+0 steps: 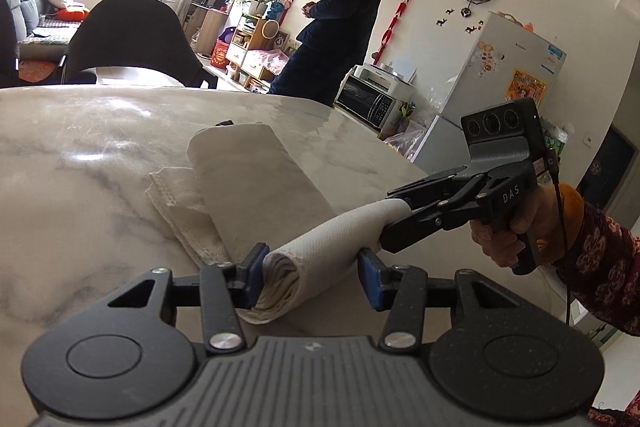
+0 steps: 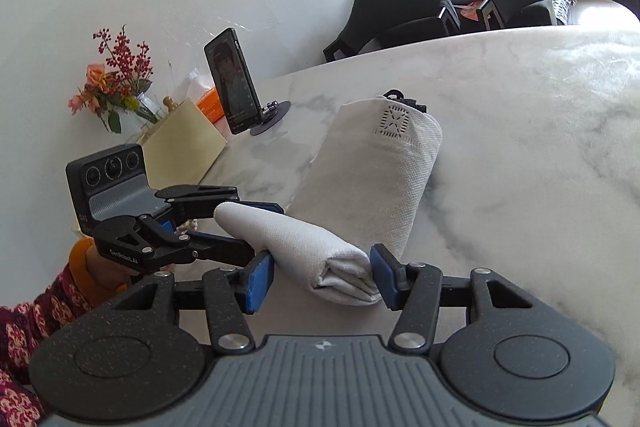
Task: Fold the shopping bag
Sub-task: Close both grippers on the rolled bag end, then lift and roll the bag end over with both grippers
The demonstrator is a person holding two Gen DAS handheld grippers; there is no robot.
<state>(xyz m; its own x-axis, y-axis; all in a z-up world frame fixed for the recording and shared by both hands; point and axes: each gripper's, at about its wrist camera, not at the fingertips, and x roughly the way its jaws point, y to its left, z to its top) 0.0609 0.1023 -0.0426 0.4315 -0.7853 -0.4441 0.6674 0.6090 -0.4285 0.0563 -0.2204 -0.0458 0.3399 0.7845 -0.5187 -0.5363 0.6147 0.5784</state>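
White bag lies on the marble counter, its near end rolled into a tight tube and lifted just off the surface, the rest flat and running toward the far edge. Left gripper straddles one end of the roll: one blue pad touches the cloth, the other stands clear, so the jaws are released, not clamped. Right gripper straddles the other end the same way, one pad against the cloth, the other apart; jaws released. Each gripper shows in the other's view with the roll's end between its jaws. A phone on a stand sits near the counter's wall-side edge.
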